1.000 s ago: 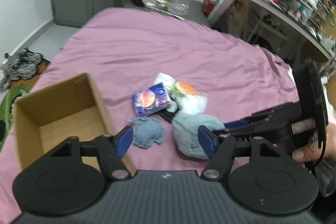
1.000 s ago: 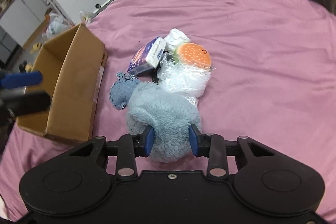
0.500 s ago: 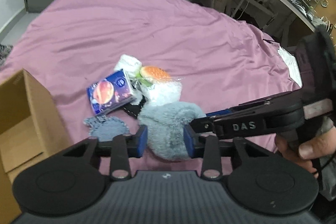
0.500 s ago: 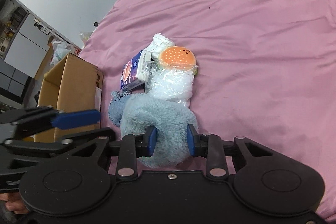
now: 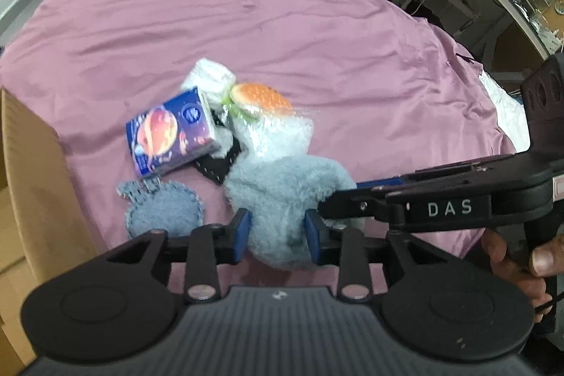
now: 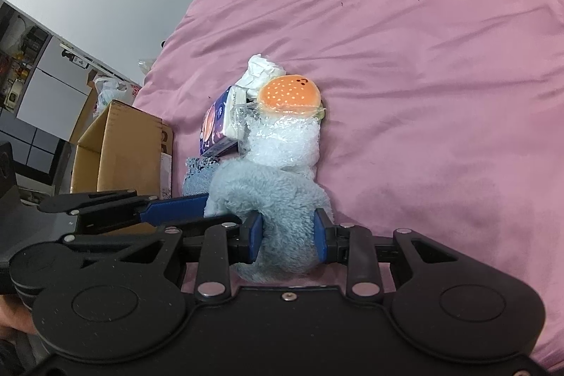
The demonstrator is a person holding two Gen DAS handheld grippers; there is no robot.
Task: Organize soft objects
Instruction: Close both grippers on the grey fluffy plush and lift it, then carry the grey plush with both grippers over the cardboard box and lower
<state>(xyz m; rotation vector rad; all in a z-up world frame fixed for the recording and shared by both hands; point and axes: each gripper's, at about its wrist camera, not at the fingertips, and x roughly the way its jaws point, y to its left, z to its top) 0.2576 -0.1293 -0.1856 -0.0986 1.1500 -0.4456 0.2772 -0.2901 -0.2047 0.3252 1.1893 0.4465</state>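
Soft objects lie in one heap at the middle of both frames, on the pink bedsheet (image 5: 317, 34), and none appears to be in the brown cardboard box (image 6: 120, 143) at the left edge, whose inside is mostly out of view. So the sorting looks barely begun.

The fluffy grey-blue plush (image 5: 282, 196) sits low in the frame, pinched from two sides: the left tool (image 5: 278, 231) is closed on its near end, and the right tool (image 6: 287, 231) is likewise clamped on it, both blue pads pressed into the fur.

Counted in the heap:
- one plush
- one small blue knitted cloth (image 5: 164, 212)
- one orange burger-shaped squishy (image 6: 289, 94)
- one wad of clear bubble wrap (image 6: 285, 143)
- one crumpled white tissue (image 6: 262, 69)
- one dark-blue tissue pack with a planet print (image 5: 172, 133)
- one black strap-like piece (image 5: 220, 166), too hidden to name.

One box waits.
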